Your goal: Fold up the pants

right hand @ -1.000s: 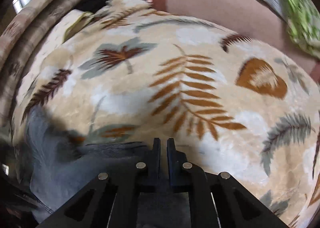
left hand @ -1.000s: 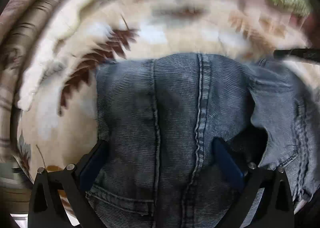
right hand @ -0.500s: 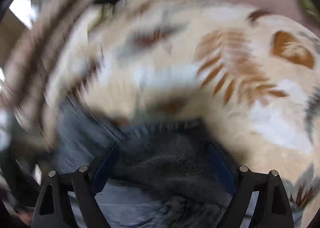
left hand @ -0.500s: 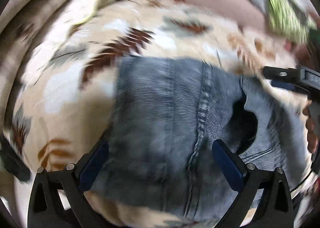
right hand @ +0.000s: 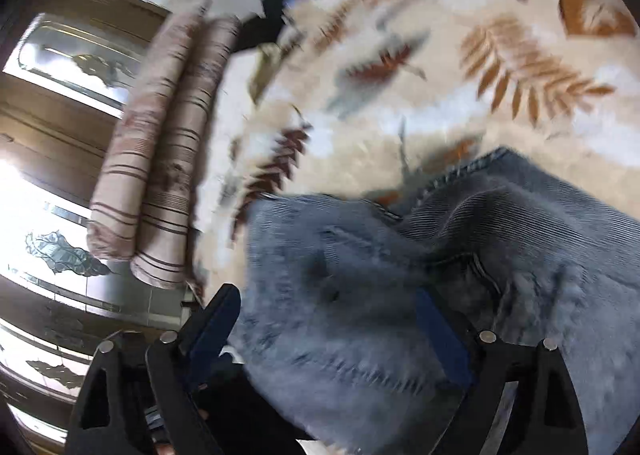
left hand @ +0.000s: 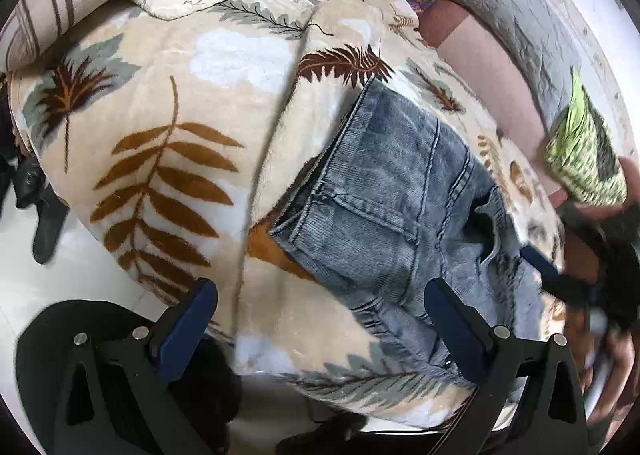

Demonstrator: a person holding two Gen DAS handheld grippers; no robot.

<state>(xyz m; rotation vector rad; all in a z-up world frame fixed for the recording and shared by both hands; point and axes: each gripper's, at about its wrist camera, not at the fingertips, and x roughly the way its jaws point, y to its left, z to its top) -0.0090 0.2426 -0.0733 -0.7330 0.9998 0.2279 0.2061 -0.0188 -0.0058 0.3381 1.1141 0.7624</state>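
Our folded jeans (left hand: 392,207) lie on the leaf-print blanket (left hand: 168,103), toward four o'clock in the left view. Both the left hand-held gripper (left hand: 320,319) and the right hand-held gripper (right hand: 328,331) gape wide, empty, hovering clear so the fold lies undisturbed.

Faded blue-grey pants (left hand: 404,191); cream blanket (left hand: 192,103), brown-grey leaf print; striped, seemingly beige bolster (right hand: 160,159).

Left wrist view: looks down from above the near edge of the leaf-print blanket (left hand: 168,103), the jeans (left hand: 392,191) right of centre. Right wrist view: sits lower and closer, jeans (right hand: 400,275) filling its lower half. Both share jeans, blanket (right hand: 480,103) and striped bolsters (right hand: 160,159).
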